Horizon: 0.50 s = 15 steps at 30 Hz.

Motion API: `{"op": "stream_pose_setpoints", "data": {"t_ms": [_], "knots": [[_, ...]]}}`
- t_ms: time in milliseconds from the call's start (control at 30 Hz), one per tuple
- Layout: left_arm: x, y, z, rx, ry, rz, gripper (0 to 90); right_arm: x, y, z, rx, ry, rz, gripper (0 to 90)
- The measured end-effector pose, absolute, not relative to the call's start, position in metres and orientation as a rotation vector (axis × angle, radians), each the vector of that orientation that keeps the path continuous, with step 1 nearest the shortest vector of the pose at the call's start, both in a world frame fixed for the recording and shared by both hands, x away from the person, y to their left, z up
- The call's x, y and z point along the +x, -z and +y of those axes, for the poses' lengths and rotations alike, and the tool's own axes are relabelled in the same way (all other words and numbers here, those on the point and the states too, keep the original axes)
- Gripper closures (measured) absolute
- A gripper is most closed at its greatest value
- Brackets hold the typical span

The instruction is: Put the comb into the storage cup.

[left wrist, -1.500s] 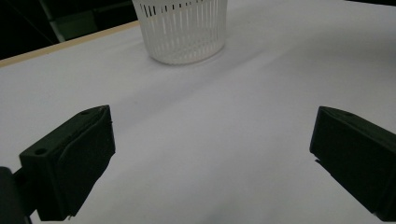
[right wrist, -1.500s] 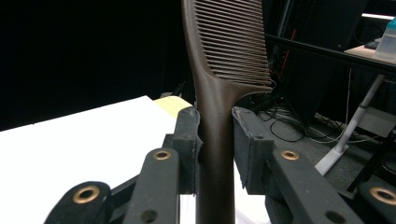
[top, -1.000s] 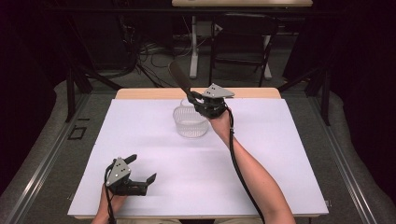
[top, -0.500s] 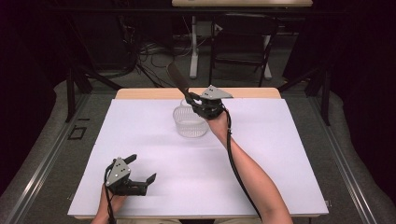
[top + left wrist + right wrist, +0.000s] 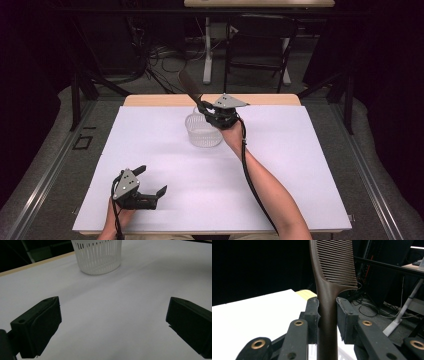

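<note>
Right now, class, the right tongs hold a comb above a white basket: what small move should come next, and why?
Probably lower the right tongs so the comb's handle end goes into the white basket. The tongs are shut on the handle, teeth end pointing up and away, just over the basket's rim. The left tongs sit open near the table's front edge, holding nothing.

White-covered table (image 5: 280, 170); white slatted basket (image 5: 202, 131) standing toward far edge, seemingly empty.

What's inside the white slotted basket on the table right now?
Through the white basket slats nothing shows in its lower part. The right tool, gripping a brown comb, covers part of the rim, so the inside isn't fully visible.
</note>
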<state>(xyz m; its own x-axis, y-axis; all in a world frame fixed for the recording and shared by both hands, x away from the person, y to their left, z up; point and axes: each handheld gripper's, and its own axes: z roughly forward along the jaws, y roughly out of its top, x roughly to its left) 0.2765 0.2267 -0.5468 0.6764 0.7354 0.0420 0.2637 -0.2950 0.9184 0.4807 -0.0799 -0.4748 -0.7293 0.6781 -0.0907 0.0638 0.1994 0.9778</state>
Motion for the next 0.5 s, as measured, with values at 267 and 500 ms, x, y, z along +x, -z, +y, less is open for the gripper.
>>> {"op": "stream_pose_setpoints", "data": {"t_ms": [267,500], "knots": [[0.2765,0.5468,0.2269,1.863,-0.575,0.787,0.2,0.4812,0.4803,-0.0794,0.682,-1.566,1.976,72.5],[0.2764,0.5468,0.2267,1.862,-0.574,0.786,0.2,0.4809,0.485,-0.0794,0.69,-1.559,1.987,72.4]]}}
